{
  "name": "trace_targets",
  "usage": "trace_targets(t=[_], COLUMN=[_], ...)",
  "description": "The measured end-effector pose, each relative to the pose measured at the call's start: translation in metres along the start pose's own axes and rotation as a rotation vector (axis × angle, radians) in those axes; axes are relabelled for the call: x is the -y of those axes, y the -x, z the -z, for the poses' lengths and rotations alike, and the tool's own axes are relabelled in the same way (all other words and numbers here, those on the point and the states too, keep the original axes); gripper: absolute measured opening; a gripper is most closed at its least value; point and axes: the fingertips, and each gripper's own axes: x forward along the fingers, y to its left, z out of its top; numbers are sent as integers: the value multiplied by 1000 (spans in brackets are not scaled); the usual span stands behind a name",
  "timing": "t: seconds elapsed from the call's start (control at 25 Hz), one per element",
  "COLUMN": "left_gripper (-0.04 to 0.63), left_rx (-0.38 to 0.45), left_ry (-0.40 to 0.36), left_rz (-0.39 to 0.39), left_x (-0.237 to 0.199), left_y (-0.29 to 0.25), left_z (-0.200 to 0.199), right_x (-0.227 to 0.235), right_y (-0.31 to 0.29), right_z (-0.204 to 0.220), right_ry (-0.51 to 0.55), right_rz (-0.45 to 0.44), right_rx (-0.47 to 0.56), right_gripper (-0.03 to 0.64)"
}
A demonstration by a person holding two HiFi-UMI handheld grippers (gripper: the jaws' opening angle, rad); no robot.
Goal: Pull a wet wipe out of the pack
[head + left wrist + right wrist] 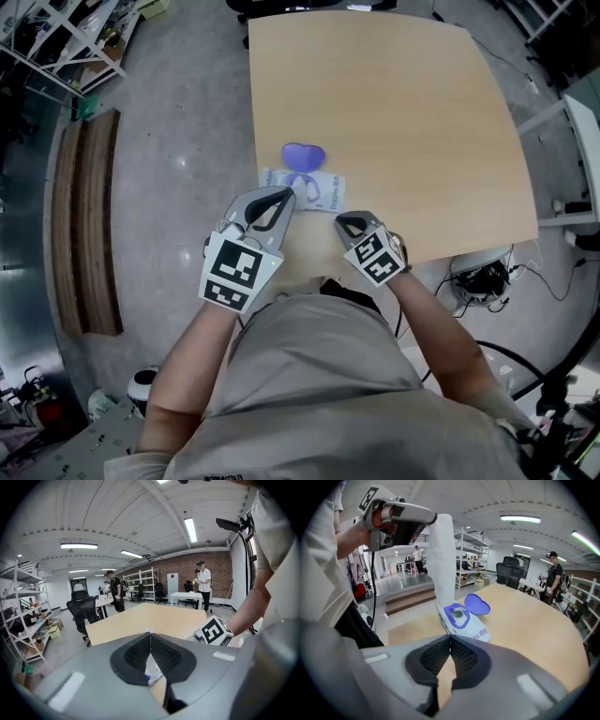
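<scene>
Counts: one wet wipe pack [321,193], one wet wipe [441,559] out of it, one purple lid [303,156], two grippers, one bench [403,122].

The pack lies flat near the bench's 6 o'clock edge in the head view. Its lid is flipped open and sits at the pack's 12 o'clock. The left gripper [279,197] is above the pack, jaws closed on the wet wipe. In the right gripper view it is held high at 11 o'clock, and the white wipe hangs from it in a long strip down to the pack's opening. The lower end of the wipe is at the pack; whether it has come free I cannot tell.

The right gripper [345,221] is at the pack's 4 o'clock, near it but not touching. Its jaws are pressed together with nothing between them.

The bench is pale wood with rounded corners. Only the pack lies on it.

The room has a grey concrete floor [178,141] and wooden steps [89,216] at 9 o'clock. There are also metal shelving racks [21,616], a black office chair [83,609], white tables, ceiling strip lights, a brick far wall, and a few people standing in the background.
</scene>
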Motion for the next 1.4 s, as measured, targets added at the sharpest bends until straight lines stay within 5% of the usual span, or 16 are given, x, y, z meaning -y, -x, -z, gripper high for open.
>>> trace_targets(t=[0.68,0.96,1.4], left_gripper=[9,9,9], left_rx=[158,189,227], left_ry=[29,57,53], left_rz=[132,195,163], left_x=[27,57,112], left_y=[168,207,272], left_z=[19,42,39], right_x=[-152,-218,-263], right_y=[140,177,245], right_z=[-81,-83,-79], right_ry=[-129,-169,-91], right_rz=[206,222,203], right_rx=[234,279,330], right_gripper=[3,3,2])
